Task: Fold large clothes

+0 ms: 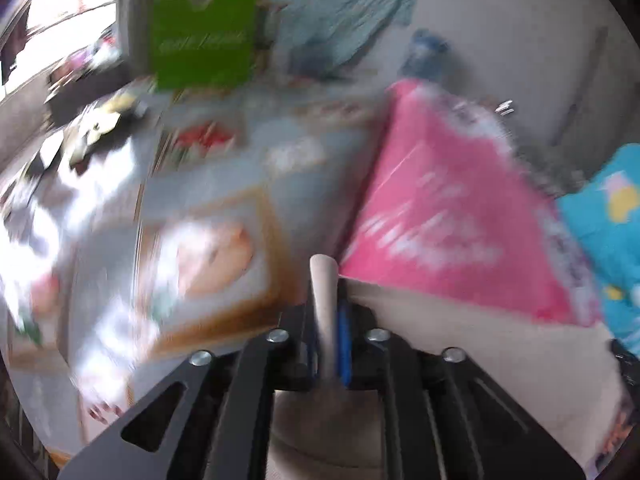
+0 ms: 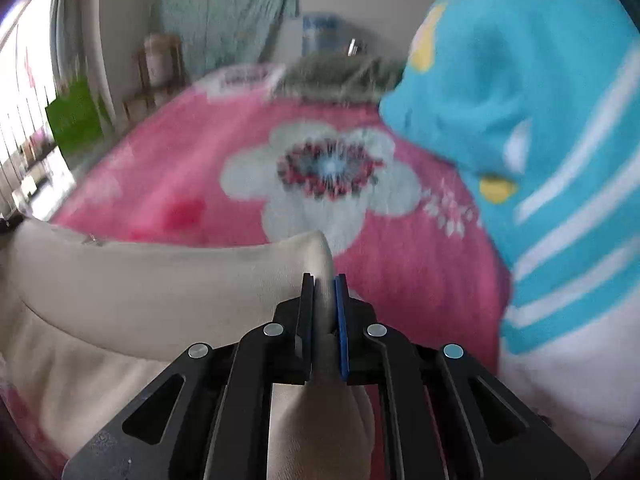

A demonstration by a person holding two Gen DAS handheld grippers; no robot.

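A beige garment [image 2: 152, 280] is stretched over the pink flowered blanket [image 2: 208, 168] on the bed. My right gripper [image 2: 325, 280] is shut on a folded edge of this beige cloth, which pokes up between the black pad and the blue pad. In the blurred left wrist view, my left gripper [image 1: 329, 304] is also shut on a rolled edge of the beige garment [image 1: 480, 336], which sticks up above the jaws at the corner of the pink blanket [image 1: 448, 208]. The cloth sags between the two grips.
A blue blanket with white stripes and yellow shapes [image 2: 532, 136] is heaped at the right of the bed. Left of the bed lies a patterned floor mat [image 1: 208, 240]. A green bag [image 1: 204, 40] stands by the window, and a teal sheet [image 2: 228, 8] hangs on the far wall.
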